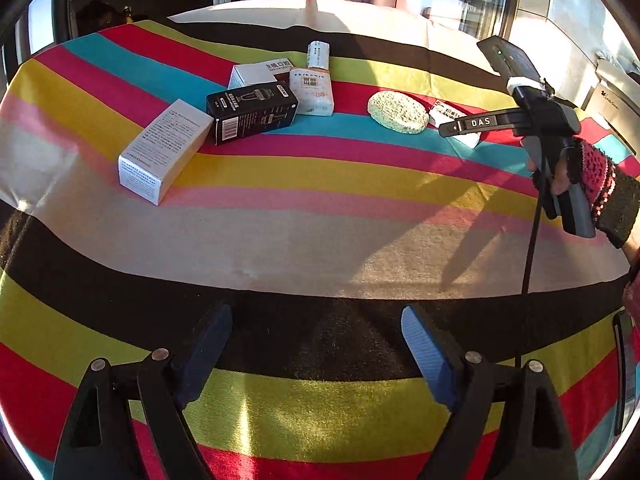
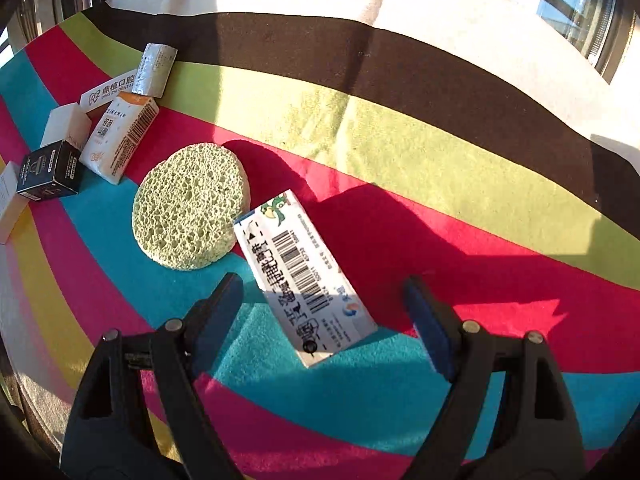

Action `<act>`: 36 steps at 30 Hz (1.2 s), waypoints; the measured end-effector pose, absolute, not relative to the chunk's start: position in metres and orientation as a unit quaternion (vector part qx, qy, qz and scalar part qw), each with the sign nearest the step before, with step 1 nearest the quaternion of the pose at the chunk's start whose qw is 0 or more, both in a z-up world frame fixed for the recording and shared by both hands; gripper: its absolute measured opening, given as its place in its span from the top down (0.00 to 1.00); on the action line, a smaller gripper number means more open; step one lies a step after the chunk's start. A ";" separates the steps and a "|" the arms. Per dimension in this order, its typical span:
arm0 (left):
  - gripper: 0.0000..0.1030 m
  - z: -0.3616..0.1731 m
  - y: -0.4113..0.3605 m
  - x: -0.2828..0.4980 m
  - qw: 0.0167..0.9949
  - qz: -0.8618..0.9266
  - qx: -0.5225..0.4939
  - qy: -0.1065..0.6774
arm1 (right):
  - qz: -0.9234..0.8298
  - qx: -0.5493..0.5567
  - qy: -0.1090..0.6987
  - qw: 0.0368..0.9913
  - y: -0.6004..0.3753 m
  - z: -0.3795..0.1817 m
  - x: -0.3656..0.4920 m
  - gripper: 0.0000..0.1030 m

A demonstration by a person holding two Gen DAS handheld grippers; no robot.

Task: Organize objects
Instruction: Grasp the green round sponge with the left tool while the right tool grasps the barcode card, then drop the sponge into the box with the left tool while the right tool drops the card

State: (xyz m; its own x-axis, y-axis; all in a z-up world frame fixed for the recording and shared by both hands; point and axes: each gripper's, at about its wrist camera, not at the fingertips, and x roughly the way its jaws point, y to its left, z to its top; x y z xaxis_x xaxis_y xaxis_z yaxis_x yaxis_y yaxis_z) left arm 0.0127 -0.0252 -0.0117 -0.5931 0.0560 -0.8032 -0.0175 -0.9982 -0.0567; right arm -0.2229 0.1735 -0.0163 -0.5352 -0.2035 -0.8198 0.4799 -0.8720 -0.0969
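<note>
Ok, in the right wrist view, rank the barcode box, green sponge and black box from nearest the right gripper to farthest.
1. Barcode box: lying between the open fingers of the right gripper, untouched.
2. Green sponge: just beyond, to the left.
3. Black box: far left, in the cluster of boxes.

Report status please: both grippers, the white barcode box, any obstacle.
Left gripper open, empty. Right gripper open over white barcode box, jaws not touching. Green sponge right beside box.

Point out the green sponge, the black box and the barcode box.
green sponge [image 2: 188,206]: right wrist view, top face.
black box [image 1: 250,114]: left wrist view, top face.
barcode box [image 2: 304,276]: right wrist view, printed face.
</note>
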 end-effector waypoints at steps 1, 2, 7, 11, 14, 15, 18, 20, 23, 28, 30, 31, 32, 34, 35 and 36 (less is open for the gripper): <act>0.15 -0.012 -0.022 0.006 0.027 0.891 -0.453 -0.016 | -0.861 0.442 0.153 0.201 0.174 -0.013 -0.219 0.59; 0.15 -0.012 -0.018 -0.003 0.032 0.889 -0.456 -0.008 | -0.859 0.448 0.151 0.197 0.175 -0.011 -0.212 0.64; 0.15 -0.013 0.009 -0.081 0.048 0.885 -0.462 0.010 | -0.873 0.449 0.111 0.155 0.189 0.000 -0.155 0.64; 0.15 -0.011 0.039 -0.159 0.065 0.883 -0.464 0.006 | -0.883 0.436 0.108 0.136 0.196 0.009 -0.111 0.64; 0.15 -0.010 0.066 -0.203 0.072 0.887 -0.457 0.015 | -0.888 0.425 0.121 0.129 0.198 0.016 -0.093 0.64; 0.15 -0.011 0.074 -0.215 0.066 0.887 -0.457 0.025 | -0.890 0.422 0.118 0.130 0.201 0.017 -0.094 0.64; 0.12 -0.020 0.089 -0.237 0.046 0.886 -0.459 0.041 | -0.894 0.410 0.119 0.135 0.202 0.026 -0.089 0.64; 0.15 -0.020 0.086 -0.241 0.046 0.886 -0.461 0.024 | -0.898 0.399 0.123 0.135 0.202 0.033 -0.081 0.64; 0.21 -0.017 0.079 -0.232 0.043 0.891 -0.451 0.019 | -0.901 0.392 0.116 0.141 0.199 0.038 -0.080 0.64; 0.21 -0.005 0.073 -0.201 0.052 0.902 -0.428 0.035 | -0.901 0.397 0.120 0.130 0.200 0.036 -0.079 0.64; 0.21 0.001 0.068 -0.186 0.055 0.905 -0.421 0.028 | -0.901 0.397 0.119 0.128 0.200 0.035 -0.077 0.64; 0.21 0.004 0.065 -0.179 0.058 0.906 -0.419 0.023 | -0.902 0.396 0.119 0.126 0.200 0.035 -0.075 0.64; 0.21 0.007 0.063 -0.173 0.061 0.907 -0.416 0.019 | -0.902 0.395 0.118 0.126 0.200 0.036 -0.074 0.64; 0.21 0.014 0.058 -0.159 0.063 0.909 -0.412 0.014 | -0.903 0.394 0.117 0.125 0.200 0.036 -0.073 0.64; 0.21 0.018 0.055 -0.151 0.063 0.910 -0.409 0.011 | -0.903 0.394 0.118 0.124 0.199 0.036 -0.073 0.64; 0.21 0.022 0.051 -0.141 0.064 0.912 -0.404 0.005 | -0.903 0.395 0.116 0.123 0.200 0.036 -0.071 0.64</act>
State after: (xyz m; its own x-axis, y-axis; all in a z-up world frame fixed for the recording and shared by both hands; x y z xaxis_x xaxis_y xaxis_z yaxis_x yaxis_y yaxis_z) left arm -0.1409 0.0506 0.0221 -0.6648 0.1118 -0.7386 -0.1204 -0.9918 -0.0418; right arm -0.0713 0.1996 0.0358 -0.6584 -0.1303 -0.7413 0.3135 -0.9429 -0.1127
